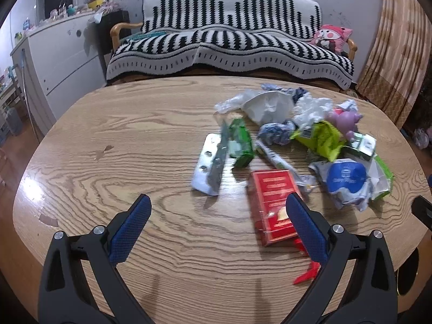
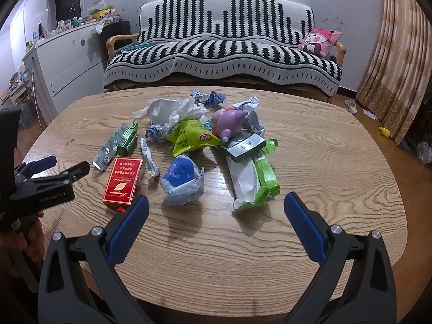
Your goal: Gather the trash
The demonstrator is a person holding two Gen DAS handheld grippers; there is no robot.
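Crumpled wrappers, a red cardboard cigarette box (image 2: 123, 182), a blue-and-white wipes packet (image 2: 182, 180) and a torn green carton (image 2: 259, 178) lie heaped on the oval wood-grain table (image 2: 337, 162). Left gripper (image 1: 218, 209) hovers beside the red box, jaws apart and empty. Right gripper (image 2: 216, 210) is likewise spread wide, holding nothing.

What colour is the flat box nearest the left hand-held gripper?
Red with gold print: the red box, clearest in the right wrist view.

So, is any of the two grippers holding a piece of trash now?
No. The left gripper and the right gripper are both open above the table, with nothing between their fingers.
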